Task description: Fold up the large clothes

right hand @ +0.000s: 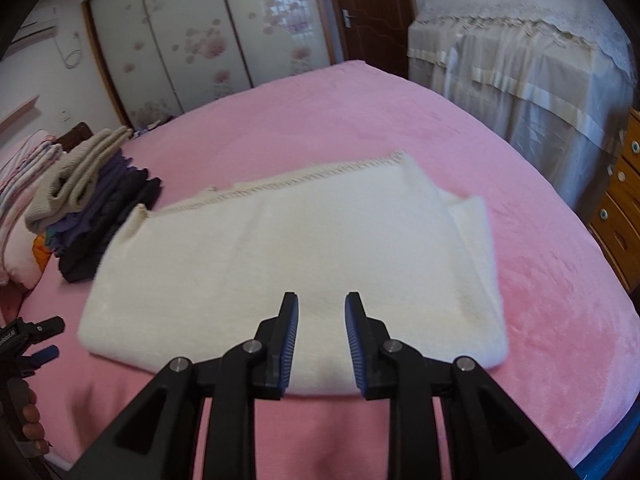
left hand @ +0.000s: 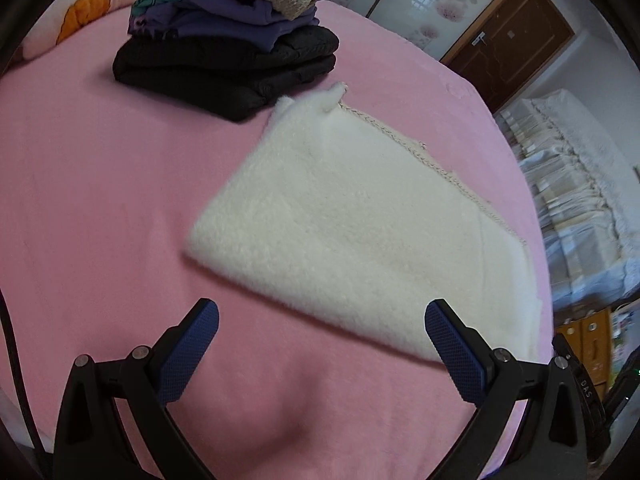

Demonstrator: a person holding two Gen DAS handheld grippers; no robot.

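A white fleecy garment (left hand: pixel 352 216) lies folded flat on the pink bed (left hand: pixel 100 200); the right wrist view shows the garment (right hand: pixel 280 240) with a stitched far edge and a loose flap at its right end. My left gripper (left hand: pixel 322 320) hangs above the bed just short of the garment's near edge, jaws wide open and empty. My right gripper (right hand: pixel 322 308) hovers over the garment's near edge, jaws a narrow gap apart with nothing between the pads. The left gripper's tip (right hand: pixel 44 340) and a hand show at the left edge of the right wrist view.
A stack of folded clothes (left hand: pixel 228 40), beige on purple on black, sits at the far side of the bed beside a flowered pillow (left hand: pixel 76 12). A cloth-covered piece of furniture (right hand: pixel 520 60) and wooden drawers (right hand: pixel 620 208) stand to the right of the bed.
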